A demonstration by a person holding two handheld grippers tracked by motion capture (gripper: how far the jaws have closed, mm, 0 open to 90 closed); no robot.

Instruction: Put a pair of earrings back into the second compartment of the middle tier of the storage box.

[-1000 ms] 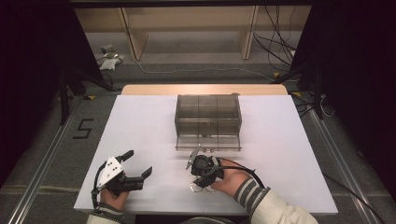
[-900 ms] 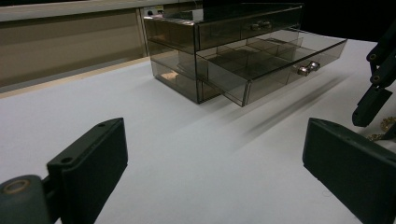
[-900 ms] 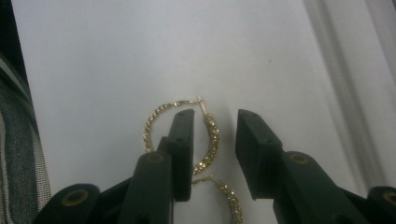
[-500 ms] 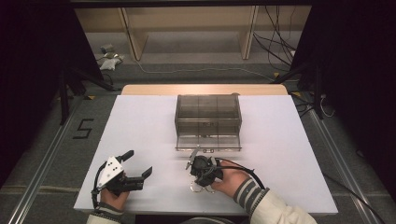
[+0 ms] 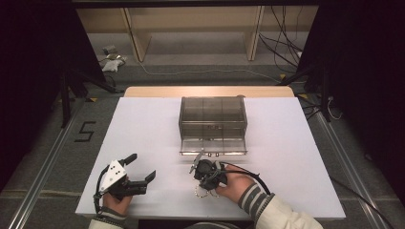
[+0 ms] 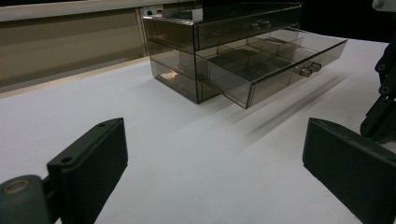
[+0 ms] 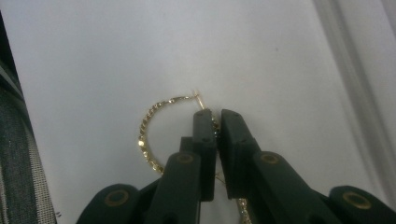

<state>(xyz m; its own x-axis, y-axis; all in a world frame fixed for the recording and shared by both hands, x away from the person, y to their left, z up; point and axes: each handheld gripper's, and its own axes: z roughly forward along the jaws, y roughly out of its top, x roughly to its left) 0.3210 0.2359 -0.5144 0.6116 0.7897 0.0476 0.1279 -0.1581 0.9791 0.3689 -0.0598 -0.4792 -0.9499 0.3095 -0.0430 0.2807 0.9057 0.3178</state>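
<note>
Smoked translucent plastic forms the drawer organizer (image 5: 212, 125) on the white table (image 5: 143, 129), its bottom drawer (image 6: 280, 70) pulled out toward the person. Just in front of that drawer, the right gripper (image 7: 217, 116) has its jaws pressed together on a gold hoop earring (image 7: 149, 126) lying on the table. Left of the organizer's front, the left gripper (image 5: 141, 169) rests with its jaws wide apart.

A white rectangular table (image 5: 143, 124) stands on grey floor (image 5: 43, 143); beyond its far edge, pale wooden shelving (image 5: 191, 24) between dark walls.
</note>
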